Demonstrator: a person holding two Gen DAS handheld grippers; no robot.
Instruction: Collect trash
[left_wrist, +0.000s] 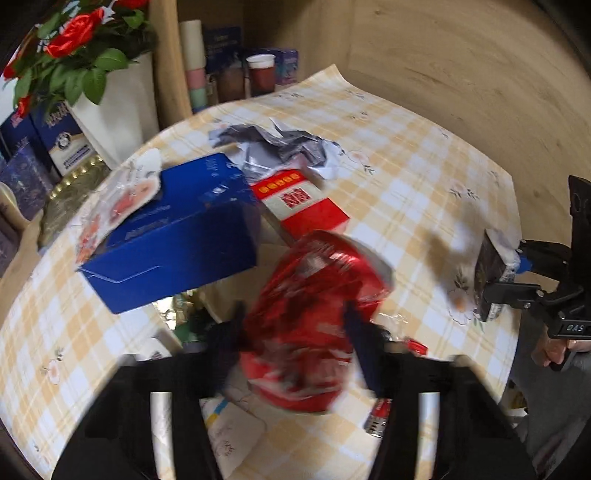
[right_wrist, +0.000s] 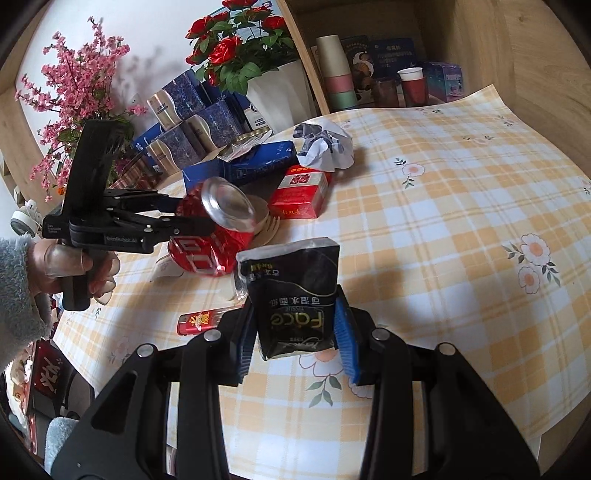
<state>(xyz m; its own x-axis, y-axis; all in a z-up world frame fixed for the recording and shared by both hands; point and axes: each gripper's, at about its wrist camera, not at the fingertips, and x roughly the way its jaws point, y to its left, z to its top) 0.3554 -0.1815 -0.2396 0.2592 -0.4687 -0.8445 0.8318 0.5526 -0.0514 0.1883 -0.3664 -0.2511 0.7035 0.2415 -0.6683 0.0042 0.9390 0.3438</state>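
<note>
My left gripper (left_wrist: 295, 328) is shut on a crushed red soda can (left_wrist: 314, 317) and holds it above the checked tablecloth; it also shows in the right wrist view (right_wrist: 192, 221) with the can (right_wrist: 218, 229). My right gripper (right_wrist: 295, 325) is shut on a black tissue packet (right_wrist: 295, 295), held upright above the table; the packet also shows in the left wrist view (left_wrist: 489, 273). On the table lie a blue box (left_wrist: 173, 229), a red carton (left_wrist: 303, 203), crumpled paper (left_wrist: 280, 147) and a red lighter (right_wrist: 199, 321).
A white pot of red roses (right_wrist: 273, 92) and several blue boxes (right_wrist: 195, 122) stand at the back left. Stacked cups (right_wrist: 336, 70) and a red cup (right_wrist: 413, 86) sit on the shelf behind. A paper card (left_wrist: 229, 432) lies under my left gripper.
</note>
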